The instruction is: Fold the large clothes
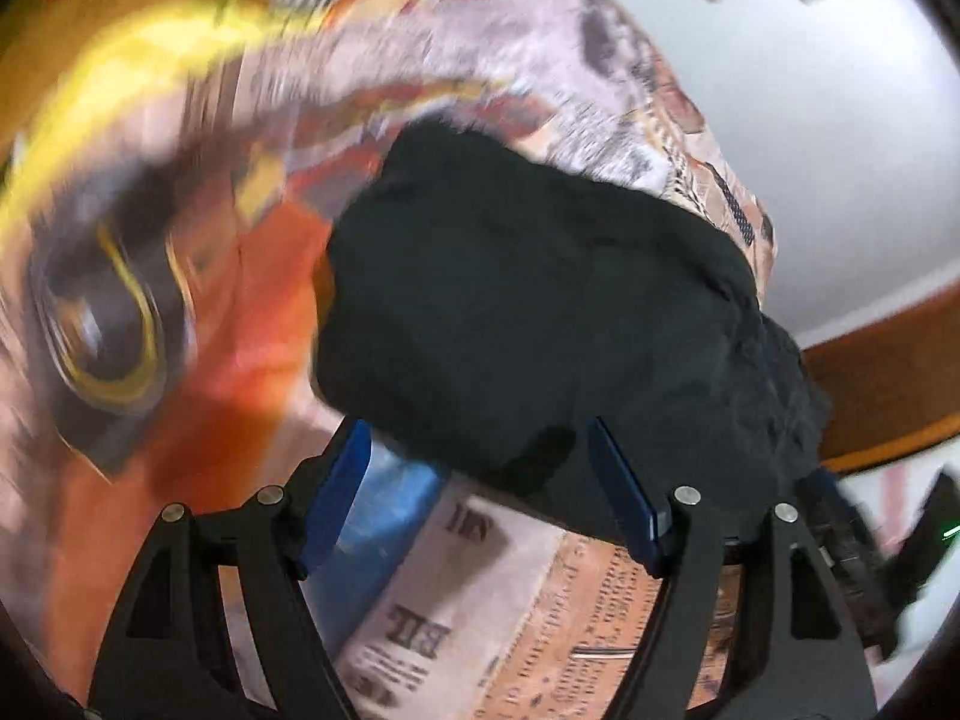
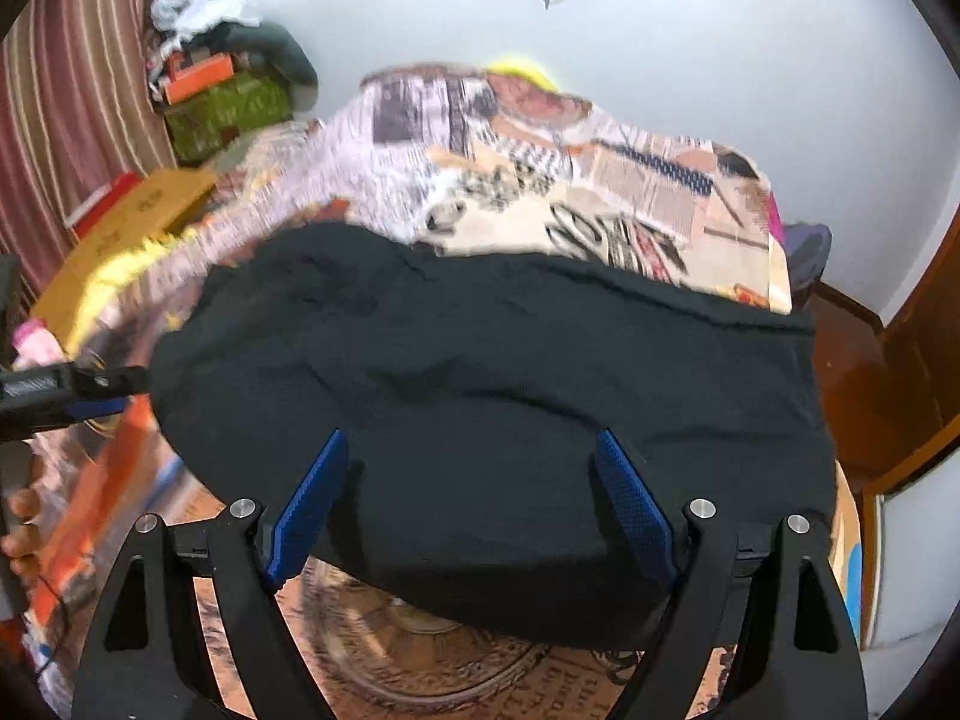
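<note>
Right wrist view: black garment folded into a thick wide bundle, lying across the printed bedsheet and filling the middle of the picture. Right gripper poised over the near edge of that garment, jaws spread wide, blue pads standing apart on either side of the cloth, pressing on nothing that shows. Just off the garment's left edge, the left gripper seen side-on, dark with a blue pad, close to the cloth; contact cannot be told. Beyond the garment's far edge, more of the newspaper-patterned sheet, then a white wall. Far left of the garment, a striped curtain and a heap of boxes and clutter. Right of the garment, a brown wooden door.

Left wrist view: heavily blurred toward the left. Same garment as a dark lump, rising directly ahead of the left gripper. Jaws held wide, near edge of the cloth lying between the pads but not clamped. Beneath the garment's near edge, printed sheet with lettering showing.
</note>
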